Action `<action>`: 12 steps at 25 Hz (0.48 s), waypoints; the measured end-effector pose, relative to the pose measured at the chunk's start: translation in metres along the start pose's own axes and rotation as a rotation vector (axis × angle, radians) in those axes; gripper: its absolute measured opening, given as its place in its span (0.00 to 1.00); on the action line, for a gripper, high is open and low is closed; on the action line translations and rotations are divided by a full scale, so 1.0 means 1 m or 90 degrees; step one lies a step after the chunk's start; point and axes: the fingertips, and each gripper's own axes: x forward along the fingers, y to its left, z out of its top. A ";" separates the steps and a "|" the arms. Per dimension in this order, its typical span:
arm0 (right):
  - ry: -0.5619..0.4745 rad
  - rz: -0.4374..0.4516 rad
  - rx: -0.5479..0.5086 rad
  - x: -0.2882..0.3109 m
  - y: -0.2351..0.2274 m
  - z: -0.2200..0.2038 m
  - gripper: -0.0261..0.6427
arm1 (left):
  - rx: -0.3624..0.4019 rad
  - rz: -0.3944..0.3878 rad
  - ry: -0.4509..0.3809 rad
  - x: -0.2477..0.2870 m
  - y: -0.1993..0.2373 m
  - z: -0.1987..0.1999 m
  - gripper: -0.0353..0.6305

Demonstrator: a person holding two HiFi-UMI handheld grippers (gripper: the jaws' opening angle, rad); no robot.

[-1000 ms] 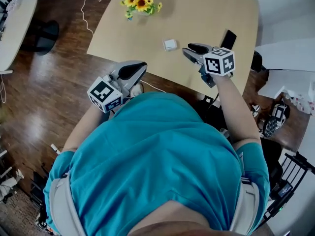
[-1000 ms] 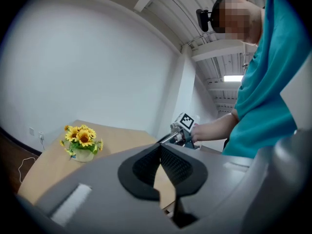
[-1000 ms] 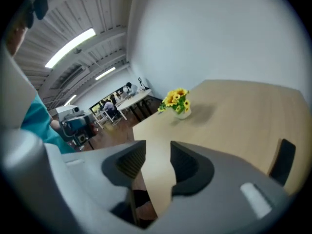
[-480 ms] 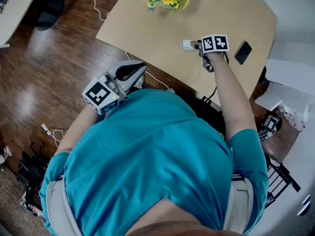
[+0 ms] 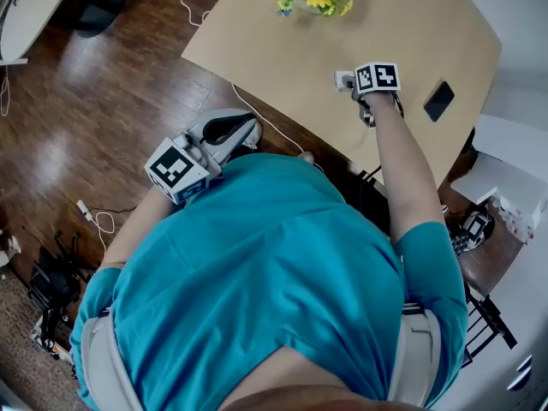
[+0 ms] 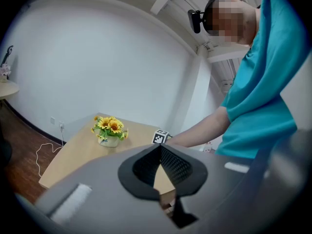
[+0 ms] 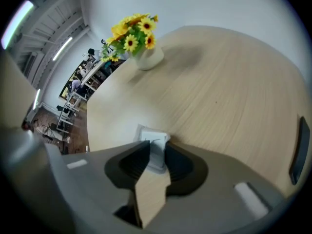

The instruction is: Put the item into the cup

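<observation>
The right gripper view shows what the head view hides under the marker cube. The right hand-held gripper (image 7: 156,152) has just been closing its jaws, and their pads now sit against both sides of the item (image 7: 152,136), which lies flat on the surface (image 7: 229,91).

Only the head view shows the left hand-held gripper (image 5: 248,129) off the surface, over the wooden floor (image 5: 111,92) beside the near edge. Its own view shows its jaws together with nothing between them.

The item is a small, white, flat square with rounded corners and a paler rim. It lies in from the near edge with bare surface all round it. The flowers (image 7: 134,35) stand well apart at the far edge, and the phone (image 5: 439,101) lies well apart by the right edge.
</observation>
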 end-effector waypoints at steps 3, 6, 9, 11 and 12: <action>-0.016 0.006 -0.018 -0.008 0.005 0.003 0.10 | 0.001 -0.002 0.001 0.002 -0.002 0.002 0.06; -0.047 0.021 -0.025 -0.024 0.012 0.005 0.08 | 0.011 -0.013 0.009 0.004 -0.004 -0.003 0.06; -0.098 0.048 -0.030 -0.053 0.023 0.010 0.07 | 0.013 -0.033 0.004 0.014 -0.015 0.007 0.06; -0.142 0.063 -0.041 -0.082 0.029 0.016 0.07 | 0.017 -0.048 0.002 0.022 -0.022 0.012 0.06; -0.165 0.067 -0.049 -0.099 0.030 0.017 0.07 | 0.020 -0.056 0.002 0.027 -0.025 0.013 0.06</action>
